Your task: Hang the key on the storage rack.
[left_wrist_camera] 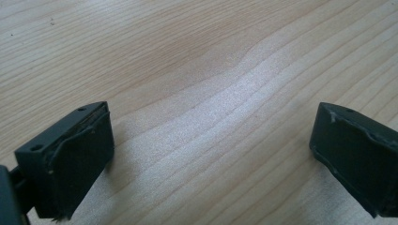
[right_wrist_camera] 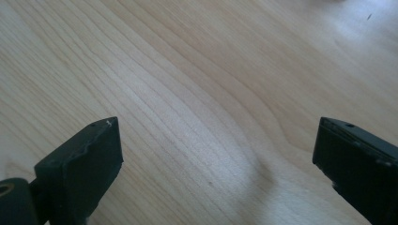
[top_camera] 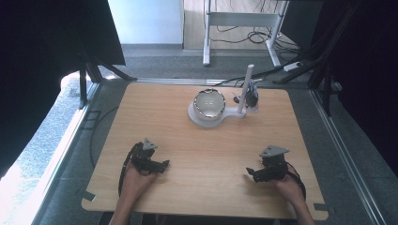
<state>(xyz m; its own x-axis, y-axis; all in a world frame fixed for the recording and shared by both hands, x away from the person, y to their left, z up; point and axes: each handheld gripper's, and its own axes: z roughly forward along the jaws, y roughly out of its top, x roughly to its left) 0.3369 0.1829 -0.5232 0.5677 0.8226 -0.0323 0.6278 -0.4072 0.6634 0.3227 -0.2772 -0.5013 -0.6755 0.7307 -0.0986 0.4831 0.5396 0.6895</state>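
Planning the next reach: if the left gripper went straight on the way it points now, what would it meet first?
Likely the right gripper. The left gripper, jaws open, rests low on the table and points across it toward the other hand, with bare wood between them. Its tilt is unclear, so it might scrape the table first.

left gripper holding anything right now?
No: in the left gripper view the left gripper is open, its fingers set wide apart with bare wooden table between them.
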